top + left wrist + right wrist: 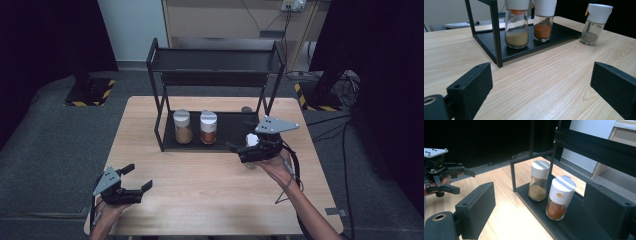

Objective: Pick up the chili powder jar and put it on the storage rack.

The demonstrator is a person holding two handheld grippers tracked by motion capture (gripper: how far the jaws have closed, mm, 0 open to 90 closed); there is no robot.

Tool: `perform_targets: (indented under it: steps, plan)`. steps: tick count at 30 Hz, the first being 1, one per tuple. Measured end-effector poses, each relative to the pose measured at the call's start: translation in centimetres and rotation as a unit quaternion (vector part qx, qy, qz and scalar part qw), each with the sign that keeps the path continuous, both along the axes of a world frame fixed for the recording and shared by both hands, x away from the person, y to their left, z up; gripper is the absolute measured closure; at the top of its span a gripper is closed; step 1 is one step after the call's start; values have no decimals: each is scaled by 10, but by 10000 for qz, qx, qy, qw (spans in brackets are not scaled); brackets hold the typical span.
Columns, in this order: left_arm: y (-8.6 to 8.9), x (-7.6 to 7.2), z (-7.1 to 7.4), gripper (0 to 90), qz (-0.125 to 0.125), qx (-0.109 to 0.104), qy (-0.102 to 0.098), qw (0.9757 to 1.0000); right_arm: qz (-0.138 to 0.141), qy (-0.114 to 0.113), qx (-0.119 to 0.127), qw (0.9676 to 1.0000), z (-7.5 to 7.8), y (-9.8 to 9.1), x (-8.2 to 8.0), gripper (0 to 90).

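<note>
One wooden counter (200, 200) carried everything. On it stood one black metal rack (215, 60) with two levels: an upper shelf and a lower tray (227, 130) resting on the counter.

There were three spice jars in all, each of clear glass with a white cap. Two stood side by side on the lower tray: one with tan powder (182, 127) toward the left and one with orange-red powder (208, 127) just right of it, close together but apart. The third jar (596, 23), holding a little grey powder, stood on the bare counter just off the tray's right end; in the high view it sat beneath the right tongs, with only its white cap (252, 140) showing.

Two tongs were in use, one in each of the person's hands. The right tongs (239, 150) hung over the counter at the tray's front right corner, jaws wide apart and gripping nothing, facing the two jars on the tray. The left tongs (137, 177) hovered near the counter's front left corner, well apart from the rack, jaws also spread wide with only bare wood between them.
</note>
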State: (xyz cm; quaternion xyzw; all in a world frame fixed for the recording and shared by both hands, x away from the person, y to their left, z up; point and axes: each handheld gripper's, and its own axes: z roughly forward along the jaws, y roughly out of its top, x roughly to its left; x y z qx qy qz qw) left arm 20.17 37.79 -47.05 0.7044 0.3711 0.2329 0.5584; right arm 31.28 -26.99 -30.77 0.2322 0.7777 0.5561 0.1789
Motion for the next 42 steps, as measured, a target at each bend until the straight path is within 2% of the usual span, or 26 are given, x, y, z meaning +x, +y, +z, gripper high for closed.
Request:
perform_targets:
  steps: [11,22,29,35,42]
  plan:
    - [0,0,0,33,5,-3,6,10000,-321,-42,187,9993,-5,-37,-28,112]
    - [0,0,0,32,6,0,4,10000,-592,-270,46,9979,-3,-58,-62,108]
    - [0,0,1,33,-2,14,1,10000,-823,-292,-51,9962,-18,-66,-84,104]
    - [-1,-1,1,32,3,21,-1,10000,-916,-147,-84,9957,-36,-73,-95,102]
    - [-1,-1,2,33,-6,48,4,10000,-1118,52,27,9937,-59,-85,-105,99]
